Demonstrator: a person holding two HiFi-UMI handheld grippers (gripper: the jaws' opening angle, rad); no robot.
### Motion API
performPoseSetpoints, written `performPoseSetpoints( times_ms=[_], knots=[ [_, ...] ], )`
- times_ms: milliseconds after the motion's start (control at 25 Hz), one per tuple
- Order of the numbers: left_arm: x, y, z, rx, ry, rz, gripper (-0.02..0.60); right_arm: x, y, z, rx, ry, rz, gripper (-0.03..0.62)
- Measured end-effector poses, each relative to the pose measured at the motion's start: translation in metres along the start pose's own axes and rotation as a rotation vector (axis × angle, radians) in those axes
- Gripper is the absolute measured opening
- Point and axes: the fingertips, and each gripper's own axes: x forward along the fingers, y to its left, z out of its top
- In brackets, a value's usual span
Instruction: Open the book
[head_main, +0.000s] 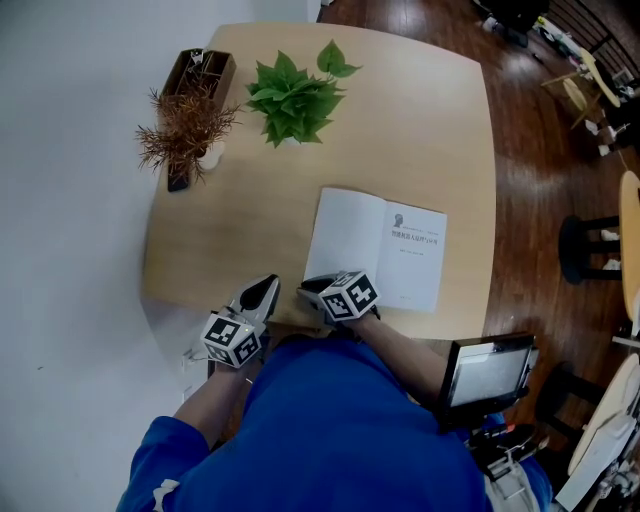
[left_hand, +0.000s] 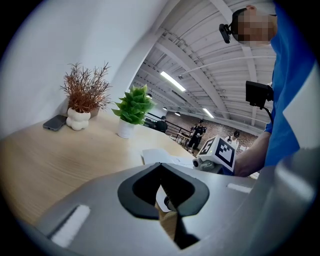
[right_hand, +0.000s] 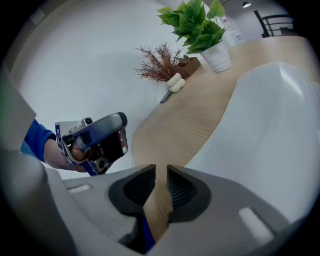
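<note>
Book (head_main: 375, 248) lies open flat on the table (head_main: 430, 110), pages up, right of centre near the front edge: the wanted state is met and nothing looks left to do. Both grippers sit low at the near edge, clear of the book. Left gripper (head_main: 268, 287): jaw tips together, empty. Right gripper (head_main: 313, 287): jaws a narrow slit apart, empty.

White wall (head_main: 60, 200) left. Light wood counter (head_main: 420, 130), rounded corners. Dark plank floor (head_main: 530, 150) right; stool (head_main: 585, 245) there. Strip lights (left_hand: 172, 81) on white beamed ceiling (left_hand: 200, 50).
</note>
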Motion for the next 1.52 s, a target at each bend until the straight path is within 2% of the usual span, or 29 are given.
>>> performPoseSetpoints(
  times_ms=[440,640,920,1240,1520],
  knots=[
    [0.016,-0.017,0.001,0.012,0.000,-0.049,0.006,-0.027,0.001,0.003,0.033,-0.092,-0.009,0.060],
    [0.025,-0.029,0.001,0.029,-0.005,-0.075,0.006,-0.049,0.004,0.012,0.018,-0.195,-0.020,0.060],
    [0.050,-0.060,0.002,0.063,-0.003,-0.132,0.006,-0.111,0.009,0.027,-0.119,-0.363,-0.107,0.060],
    [0.088,-0.116,0.008,0.090,-0.009,-0.184,0.006,-0.186,-0.011,0.003,-0.118,-0.451,-0.176,0.060],
    [0.109,-0.161,0.007,0.113,0.003,-0.200,0.006,-0.254,-0.039,-0.025,-0.104,-0.528,-0.265,0.060]
  ],
)
